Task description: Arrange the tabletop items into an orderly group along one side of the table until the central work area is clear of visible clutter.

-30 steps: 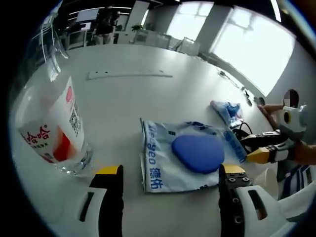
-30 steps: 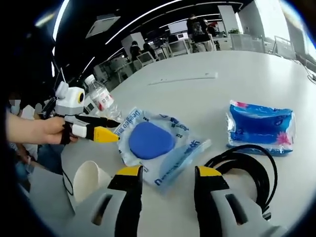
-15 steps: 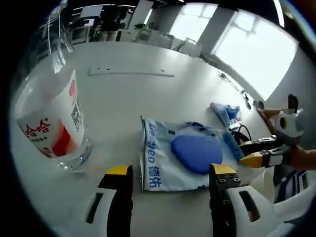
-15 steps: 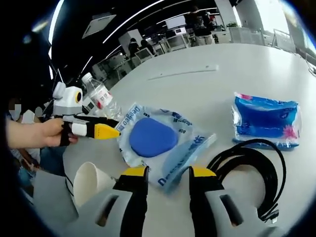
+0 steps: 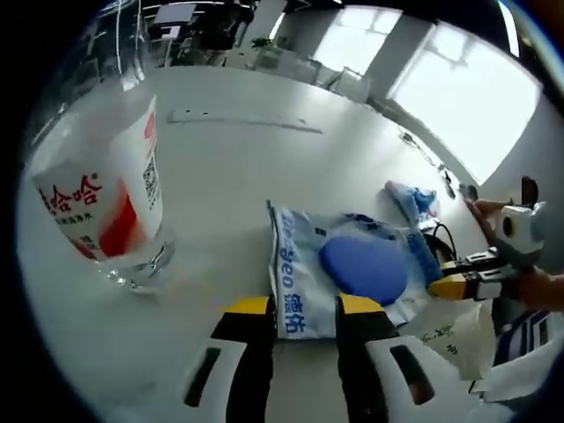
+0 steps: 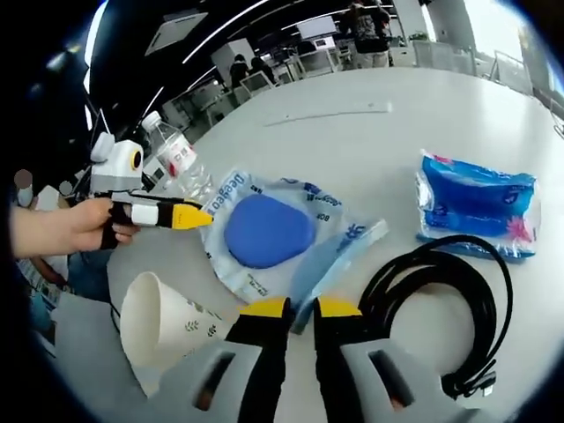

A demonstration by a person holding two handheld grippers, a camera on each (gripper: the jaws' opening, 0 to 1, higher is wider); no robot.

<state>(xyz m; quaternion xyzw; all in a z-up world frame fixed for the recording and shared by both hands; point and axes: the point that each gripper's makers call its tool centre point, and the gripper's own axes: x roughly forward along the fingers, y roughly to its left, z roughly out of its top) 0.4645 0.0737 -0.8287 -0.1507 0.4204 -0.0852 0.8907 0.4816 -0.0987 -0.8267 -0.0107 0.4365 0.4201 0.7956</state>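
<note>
A clear plastic bag with a blue oval pad inside (image 5: 352, 273) (image 6: 264, 233) lies flat on the white table (image 5: 229, 185). My left gripper (image 5: 304, 308) (image 6: 189, 216) is at the bag's printed edge. Its jaws are narrowed but still apart, with the edge just between their tips. My right gripper (image 6: 302, 308) (image 5: 454, 284) is at the opposite corner, jaws almost together on the bag's flap. A water bottle (image 5: 97, 185) (image 6: 176, 163) stands upright left of the bag. A blue tissue pack (image 6: 476, 203) (image 5: 410, 198) lies beyond it.
A coiled black cable (image 6: 441, 308) (image 5: 438, 238) lies beside the right gripper. A paper cup (image 6: 163, 322) (image 5: 458, 330) lies on its side near the table edge. A long white strip (image 5: 242, 122) (image 6: 330, 113) rests far out. A person's hand (image 6: 62, 229) holds the left gripper.
Both grippers have closed in steps, the left from wide to a narrow gap, the right to nearly touching. Both have moved closer to the bag's edges.
</note>
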